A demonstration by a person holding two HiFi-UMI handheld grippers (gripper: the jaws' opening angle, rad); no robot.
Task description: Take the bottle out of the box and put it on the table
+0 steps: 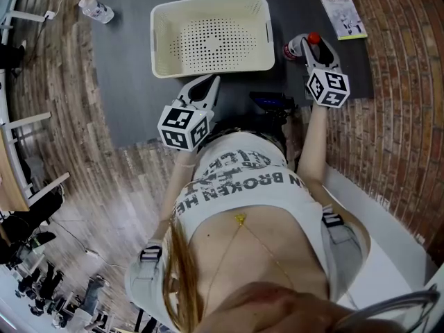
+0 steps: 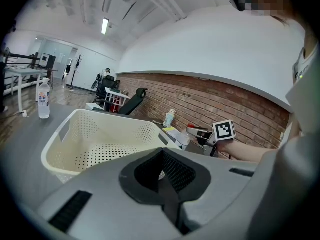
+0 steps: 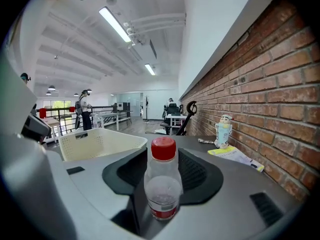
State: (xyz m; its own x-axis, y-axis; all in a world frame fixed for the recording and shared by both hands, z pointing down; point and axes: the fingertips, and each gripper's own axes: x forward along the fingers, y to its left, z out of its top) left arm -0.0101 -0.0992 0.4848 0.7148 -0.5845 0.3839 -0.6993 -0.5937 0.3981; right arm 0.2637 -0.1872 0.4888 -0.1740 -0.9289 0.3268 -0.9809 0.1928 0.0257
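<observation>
A small clear bottle [image 1: 297, 47] with a red cap stands upright on the dark table [image 1: 132, 68], just right of the empty cream perforated box [image 1: 208, 66]. My right gripper [image 1: 316, 45] is around it, jaws open. In the right gripper view the bottle [image 3: 163, 184] rises between the dark pads [image 3: 200, 176] with a gap on each side. My left gripper [image 1: 202, 92] hovers at the box's near rim with nothing in it. In the left gripper view its jaws [image 2: 162, 171] meet in a seam, shut, with the box [image 2: 100, 134] ahead.
A yellow booklet [image 1: 340, 11] lies at the table's far right, with a small figurine [image 3: 223, 129] by the brick wall. A water bottle [image 1: 97, 10] stands at the far left. A black device [image 1: 274, 103] sits at the near table edge.
</observation>
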